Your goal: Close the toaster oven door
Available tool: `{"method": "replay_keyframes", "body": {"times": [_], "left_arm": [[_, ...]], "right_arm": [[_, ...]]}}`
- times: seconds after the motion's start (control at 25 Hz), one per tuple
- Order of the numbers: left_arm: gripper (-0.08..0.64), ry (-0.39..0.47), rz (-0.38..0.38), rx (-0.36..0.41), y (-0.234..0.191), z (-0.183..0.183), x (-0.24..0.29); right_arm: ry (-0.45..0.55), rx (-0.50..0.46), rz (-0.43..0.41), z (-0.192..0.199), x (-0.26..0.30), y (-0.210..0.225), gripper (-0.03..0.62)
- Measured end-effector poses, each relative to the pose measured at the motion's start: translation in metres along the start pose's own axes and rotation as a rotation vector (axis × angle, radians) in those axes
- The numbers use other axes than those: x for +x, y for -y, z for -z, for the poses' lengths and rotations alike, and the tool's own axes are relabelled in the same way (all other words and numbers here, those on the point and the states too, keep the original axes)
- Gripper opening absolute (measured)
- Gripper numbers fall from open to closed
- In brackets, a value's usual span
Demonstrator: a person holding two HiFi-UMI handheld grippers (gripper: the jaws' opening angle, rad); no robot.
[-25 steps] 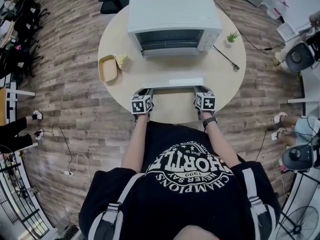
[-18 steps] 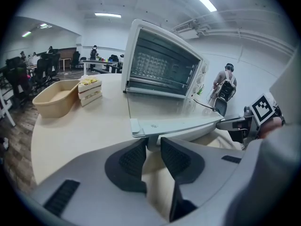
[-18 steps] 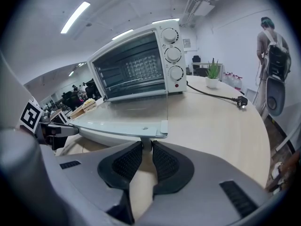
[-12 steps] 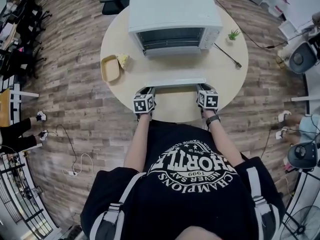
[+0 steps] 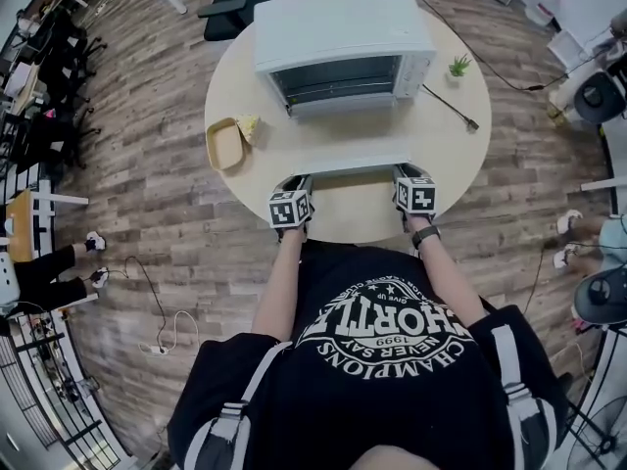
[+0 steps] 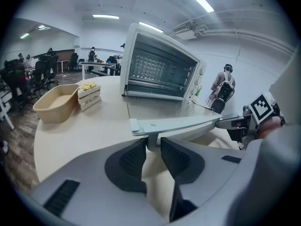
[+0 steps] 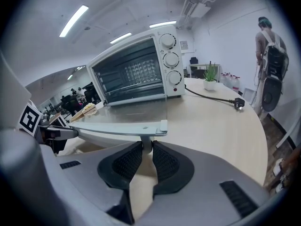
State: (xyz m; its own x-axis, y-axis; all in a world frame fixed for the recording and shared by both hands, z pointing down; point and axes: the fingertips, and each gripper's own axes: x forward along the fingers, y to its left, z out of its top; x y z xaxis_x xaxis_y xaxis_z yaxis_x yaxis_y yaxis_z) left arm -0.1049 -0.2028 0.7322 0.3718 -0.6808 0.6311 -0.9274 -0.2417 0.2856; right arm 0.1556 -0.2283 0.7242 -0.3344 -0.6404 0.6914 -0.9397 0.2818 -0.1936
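A white toaster oven (image 5: 343,32) stands at the back of the round table (image 5: 446,164). Its glass door (image 5: 348,135) hangs open and lies about level toward me. The door's handle bar (image 5: 355,166) runs across the near edge. My left gripper (image 5: 300,180) is shut on the handle's left post, seen in the left gripper view with the pads (image 6: 133,158) pressing the post under the handle bar (image 6: 174,124). At the other end my right gripper (image 5: 402,173) is shut on the right post, its pads (image 7: 164,161) clamped below the handle bar (image 7: 117,130).
A tan tray (image 5: 221,145) with a sandwich piece (image 5: 247,125) beside it sits left of the oven. Right of the oven are a small potted plant (image 5: 458,68) and a loose black power cord (image 5: 451,106). Office chairs stand behind the table.
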Motion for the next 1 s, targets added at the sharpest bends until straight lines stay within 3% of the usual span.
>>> {"method": "replay_keyframes", "body": {"times": [1.0], "left_arm": [[0.117, 0.045, 0.021, -0.001, 0.005, -0.017, -0.012]], "right_arm": [[0.054, 0.012, -0.005, -0.018, -0.012, -0.003, 0.091]]}}
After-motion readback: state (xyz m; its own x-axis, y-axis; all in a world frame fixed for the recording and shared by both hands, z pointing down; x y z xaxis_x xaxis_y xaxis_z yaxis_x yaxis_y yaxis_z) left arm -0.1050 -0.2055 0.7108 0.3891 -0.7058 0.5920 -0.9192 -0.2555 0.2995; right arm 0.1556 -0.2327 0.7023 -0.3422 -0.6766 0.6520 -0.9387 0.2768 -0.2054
